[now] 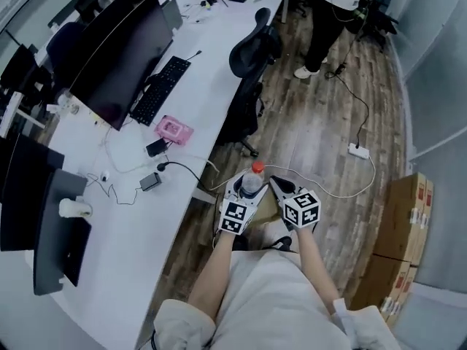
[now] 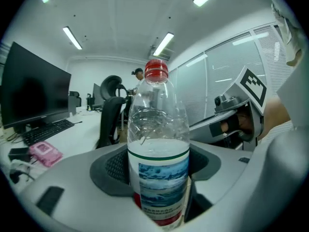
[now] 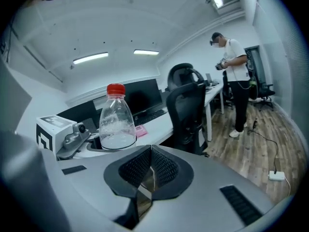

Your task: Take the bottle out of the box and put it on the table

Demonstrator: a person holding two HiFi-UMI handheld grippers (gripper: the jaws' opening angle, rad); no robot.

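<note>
White surface (image 1: 139, 224) runs down the left, carrying monitors, a keyboard (image 1: 160, 90), a pink case (image 1: 174, 129) and loose cables. There is a bare patch at the end nearest the person.

Bottle (image 1: 252, 179) is over the wood floor, just right of the surface edge. It is upright, red cap up, partly full of water. Left gripper (image 1: 248, 189) has it, with jaws spread wide and pinching the label band low on the body. Right gripper (image 1: 281, 187) sits just beside it, jaws pressed together on nothing.

Boxes (image 1: 405, 217) are stacked far right, well apart from the bottle. Removal looks done, so the step in hand is the carry to the surface.

To do it well:
- Swing left with the bottle vertical, because the grip is low and the water will likely slosh.
- Aim for the bare patch, clear of keyboard, case and cables.
- Lower until the base sits flat, then spread the jaws and back straight off.
- Hold the right gripper out of the path.
</note>
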